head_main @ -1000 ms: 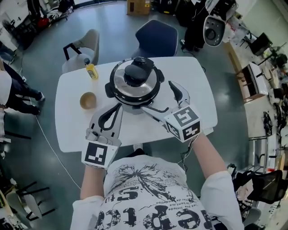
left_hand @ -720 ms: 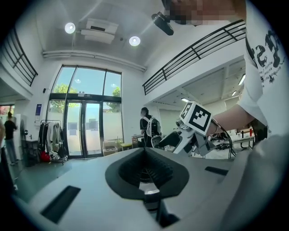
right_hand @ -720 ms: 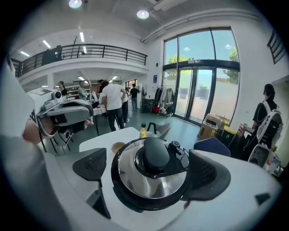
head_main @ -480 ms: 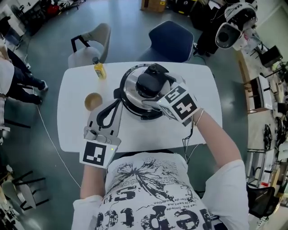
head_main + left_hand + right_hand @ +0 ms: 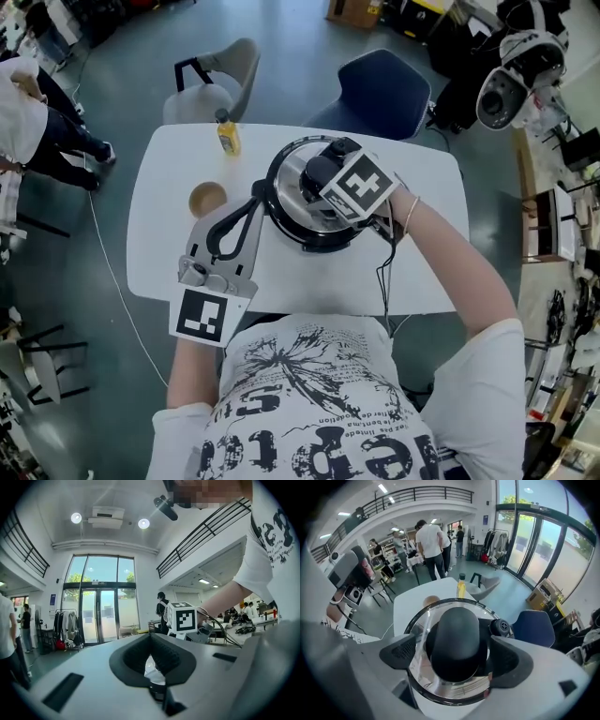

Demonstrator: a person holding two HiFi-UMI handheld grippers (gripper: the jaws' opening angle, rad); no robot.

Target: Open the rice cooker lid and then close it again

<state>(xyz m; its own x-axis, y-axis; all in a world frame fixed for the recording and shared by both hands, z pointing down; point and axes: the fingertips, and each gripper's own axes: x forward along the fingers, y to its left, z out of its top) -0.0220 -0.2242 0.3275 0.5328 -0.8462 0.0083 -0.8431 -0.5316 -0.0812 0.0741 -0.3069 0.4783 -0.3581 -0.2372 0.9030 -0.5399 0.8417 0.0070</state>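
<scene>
The rice cooker (image 5: 286,214) stands mid-table with its steel lid (image 5: 298,192) on and a black knob (image 5: 317,169) on top. My right gripper (image 5: 330,178) points steeply down over the lid, its marker cube hiding most of the knob. In the right gripper view the knob (image 5: 457,639) sits between the two pads (image 5: 399,652); the jaws are closing and a gap shows on the left side. My left gripper (image 5: 251,208) lies level on the table, shut, tips by the cooker's left side. The left gripper (image 5: 151,641) view shows its pads almost together.
A yellow bottle (image 5: 227,138) and a small wooden bowl (image 5: 207,199) stand on the white table (image 5: 159,253) left of the cooker. A blue chair (image 5: 380,89) and a grey chair (image 5: 220,80) sit behind the table. People (image 5: 430,545) stand farther off.
My right gripper rose from the cooker's front right, swung over the lid and tipped down around the knob. My left gripper slid forward to the cooker's left side.
</scene>
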